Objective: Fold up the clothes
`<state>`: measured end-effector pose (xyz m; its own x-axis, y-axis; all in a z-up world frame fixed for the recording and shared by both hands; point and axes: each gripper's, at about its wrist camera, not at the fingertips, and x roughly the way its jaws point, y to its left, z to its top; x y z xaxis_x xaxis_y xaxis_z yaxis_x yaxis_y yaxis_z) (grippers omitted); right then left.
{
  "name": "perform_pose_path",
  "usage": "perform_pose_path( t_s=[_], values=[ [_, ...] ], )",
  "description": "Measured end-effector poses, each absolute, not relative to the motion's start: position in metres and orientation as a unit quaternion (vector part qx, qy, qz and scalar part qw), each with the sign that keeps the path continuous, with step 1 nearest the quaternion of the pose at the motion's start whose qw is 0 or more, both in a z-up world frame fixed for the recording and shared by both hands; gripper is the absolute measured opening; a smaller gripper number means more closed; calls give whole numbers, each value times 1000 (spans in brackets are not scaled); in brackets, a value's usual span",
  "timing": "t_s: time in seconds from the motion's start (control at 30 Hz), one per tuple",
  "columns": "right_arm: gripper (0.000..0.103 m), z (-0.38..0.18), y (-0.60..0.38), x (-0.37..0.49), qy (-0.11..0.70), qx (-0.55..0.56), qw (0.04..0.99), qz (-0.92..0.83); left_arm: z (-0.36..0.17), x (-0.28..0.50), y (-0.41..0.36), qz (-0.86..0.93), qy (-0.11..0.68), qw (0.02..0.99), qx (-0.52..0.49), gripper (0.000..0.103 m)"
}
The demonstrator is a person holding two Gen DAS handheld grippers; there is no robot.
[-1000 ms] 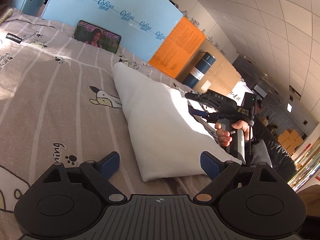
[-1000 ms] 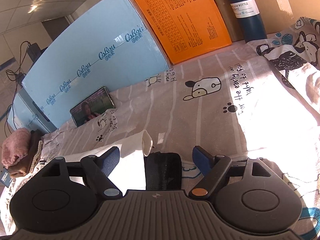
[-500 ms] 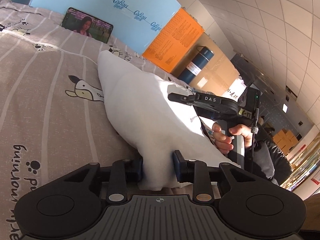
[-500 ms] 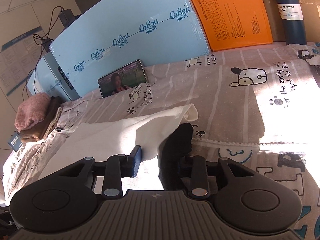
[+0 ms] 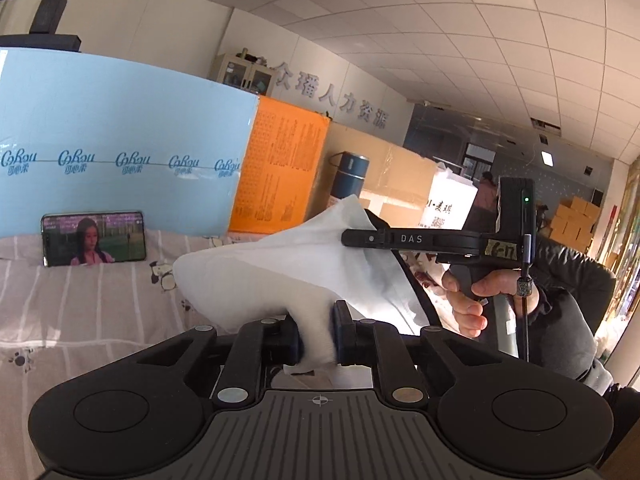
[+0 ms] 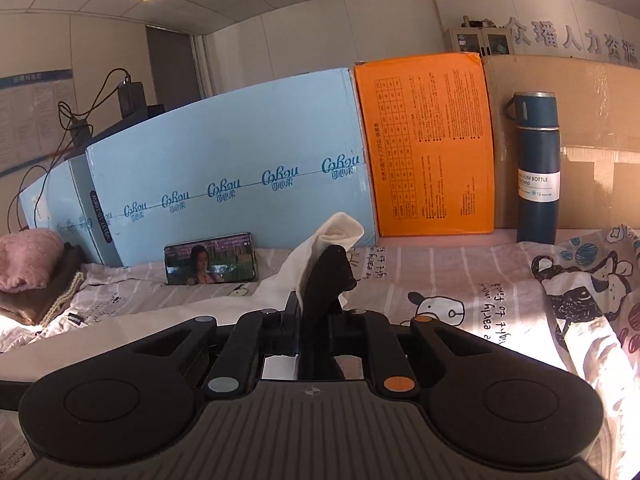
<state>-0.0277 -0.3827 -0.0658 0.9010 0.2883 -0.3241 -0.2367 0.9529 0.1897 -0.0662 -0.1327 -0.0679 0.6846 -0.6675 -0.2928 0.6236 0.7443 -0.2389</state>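
We are clamping the left hand-held gripper [image 5: 316,334] on a bunched corner of the white garment [image 5: 304,264], its jaws having just been closing, and the right hand-held gripper [image 6: 314,322] on its black-trimmed end, holding the garment above the bed [image 6: 460,280].

I count two tongs, my left [image 5: 316,334] and my right [image 6: 314,318]; one white garment [image 5: 304,264]; one phone [image 6: 211,259]; one blue flask [image 6: 536,168]; three boxes: blue [image 6: 240,168], orange [image 6: 428,144], brown [image 6: 592,120].
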Motion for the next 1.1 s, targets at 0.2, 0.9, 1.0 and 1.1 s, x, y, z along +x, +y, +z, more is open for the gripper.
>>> perform_pose_path(
  t_s=[0.2, 0.9, 1.0, 1.1],
  values=[
    [10, -36, -413, -1, 128, 54, 988, 60, -59, -11, -170, -353, 166, 920, -40, 14],
    [11, -128, -510, 157, 175, 13, 972, -158, -137, 125, -276, -267, 232, 935, 7, 14],
    [13, -139, -519, 165, 199, 26, 966, -166, -142, 133, -279, -262, 249, 932, 12, 17],
    [40, -143, -521, 165, 215, 27, 959, -182, -147, 139, -278, -261, 259, 930, 6, 19]
  ],
)
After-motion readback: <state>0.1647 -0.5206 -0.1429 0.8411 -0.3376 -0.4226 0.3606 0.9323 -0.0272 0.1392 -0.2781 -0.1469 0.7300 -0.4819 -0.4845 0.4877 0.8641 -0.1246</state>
